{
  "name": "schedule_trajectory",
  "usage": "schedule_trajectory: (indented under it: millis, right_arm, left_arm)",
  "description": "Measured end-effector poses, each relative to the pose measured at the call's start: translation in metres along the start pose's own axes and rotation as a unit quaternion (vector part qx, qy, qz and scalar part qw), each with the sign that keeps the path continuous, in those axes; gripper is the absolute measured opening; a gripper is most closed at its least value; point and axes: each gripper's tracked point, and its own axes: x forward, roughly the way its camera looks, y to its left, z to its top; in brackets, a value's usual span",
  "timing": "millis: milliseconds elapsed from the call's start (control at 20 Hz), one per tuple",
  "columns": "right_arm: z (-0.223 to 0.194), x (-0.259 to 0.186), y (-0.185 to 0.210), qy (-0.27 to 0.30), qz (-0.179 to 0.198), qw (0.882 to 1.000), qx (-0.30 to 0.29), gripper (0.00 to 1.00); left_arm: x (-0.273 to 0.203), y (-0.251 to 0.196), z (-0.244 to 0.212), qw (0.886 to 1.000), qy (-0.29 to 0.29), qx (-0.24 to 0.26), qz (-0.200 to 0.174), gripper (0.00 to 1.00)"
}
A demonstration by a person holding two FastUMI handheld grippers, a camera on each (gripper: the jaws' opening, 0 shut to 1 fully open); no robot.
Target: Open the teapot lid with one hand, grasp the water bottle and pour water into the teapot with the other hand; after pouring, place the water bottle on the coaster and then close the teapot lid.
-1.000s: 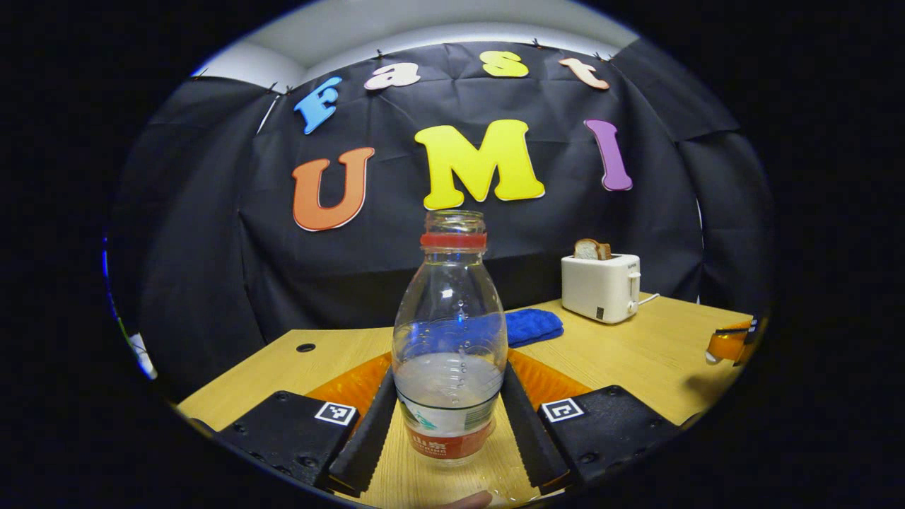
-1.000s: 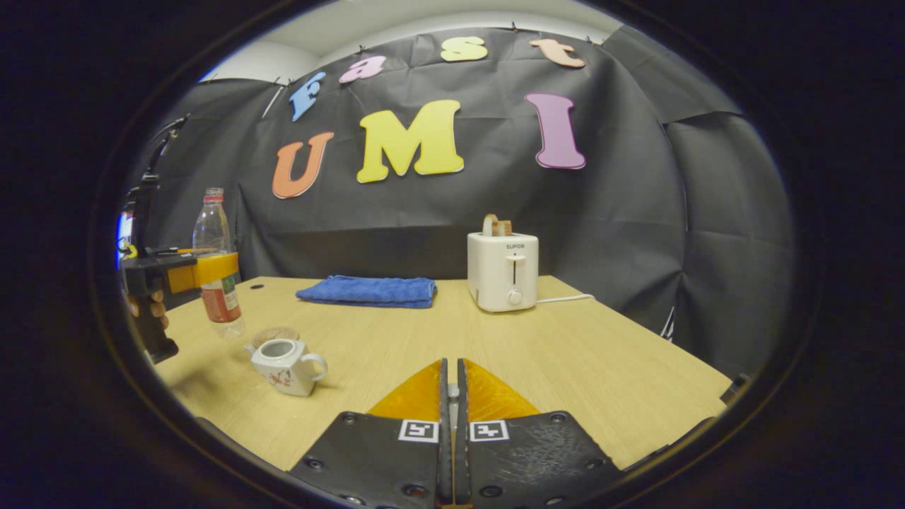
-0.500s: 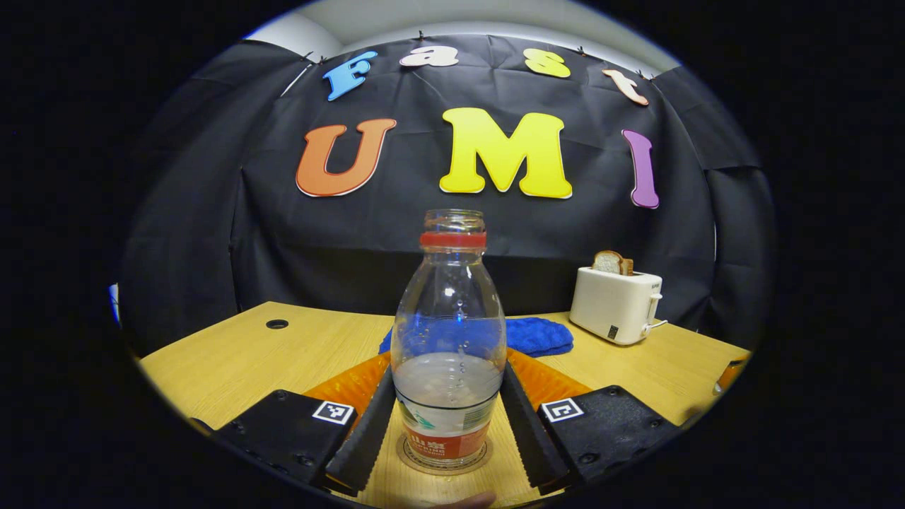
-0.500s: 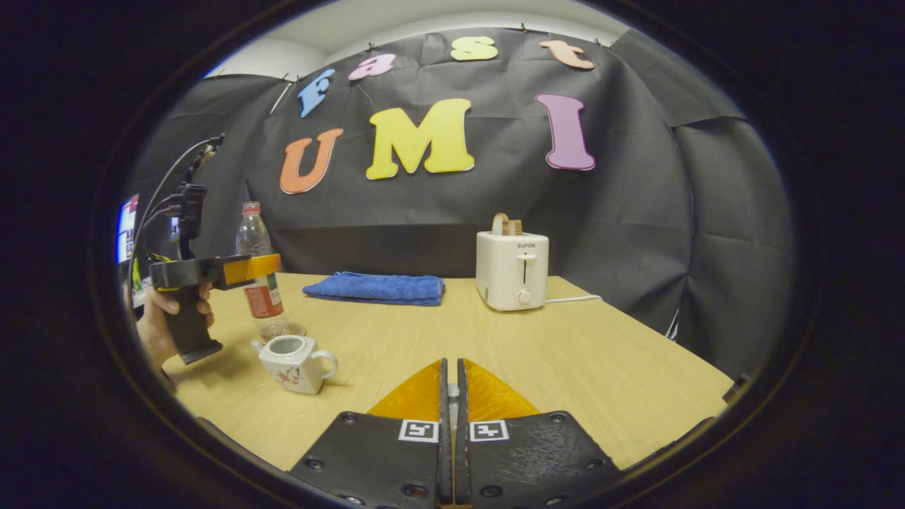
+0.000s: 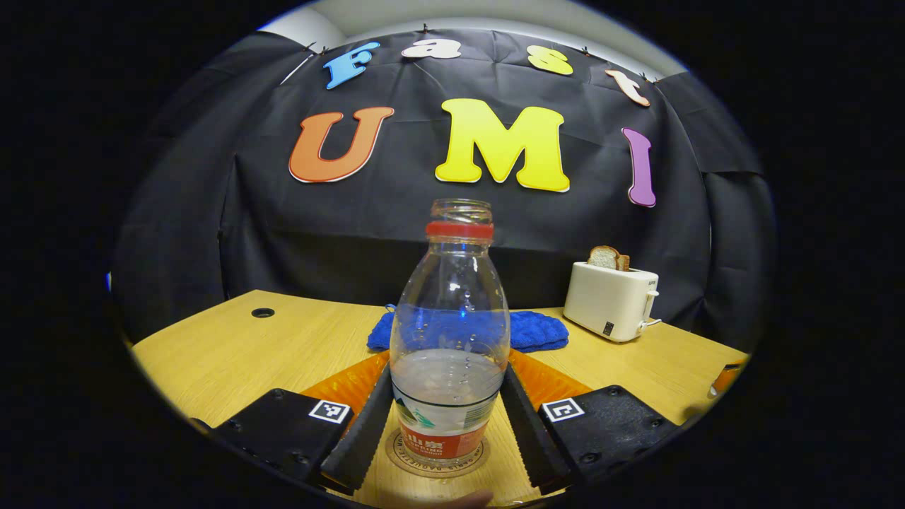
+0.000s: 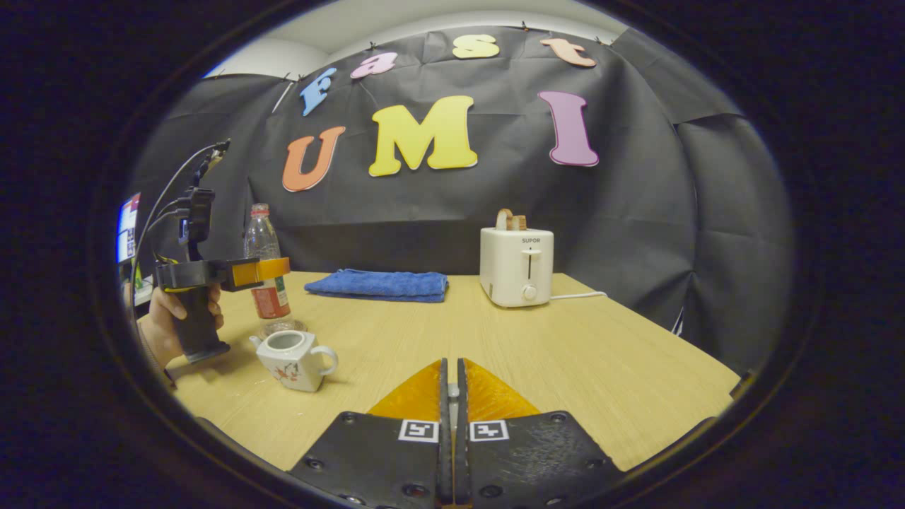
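Note:
A clear water bottle, uncapped with a red neck ring and part full, stands upright on a round coaster. My left gripper is shut on it, one finger pressing each side of its lower body. In the right gripper view the same bottle stands on the coaster just behind a white teapot, which sits with its mouth uncovered. A hand holds the left gripper there. My right gripper is shut, with a pale sliver of the teapot lid pinched between its fingers.
A white toaster with bread in its slot stands at the back of the wooden table, its cord trailing right. A folded blue cloth lies to the toaster's left. Both also appear behind the bottle: toaster, cloth.
My left gripper has carried the bottle down onto the coaster, where it now stands. The right gripper has stayed shut and hardly moved.

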Motion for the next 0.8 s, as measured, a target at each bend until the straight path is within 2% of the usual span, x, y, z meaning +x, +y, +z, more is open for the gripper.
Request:
schedule_trajectory:
  millis: [300,600,800]
  right_arm:
    - [0.001,-0.003,0.009,0.0,0.004,1.0,-0.007,0.01]
    - [0.009,-0.01,0.018,-0.008,0.01,1.0,-0.014,0.01]
    - [0.013,-0.015,0.024,-0.012,0.014,1.0,-0.018,0.01]
  left_arm:
    - [-0.003,0.003,-0.001,1.0,0.007,-0.001,-0.006,0.86]
    - [-0.009,-0.001,-0.012,0.999,0.016,-0.001,-0.036,0.89]
    - [-0.02,0.0,-0.016,0.999,0.02,0.001,-0.037,0.89]
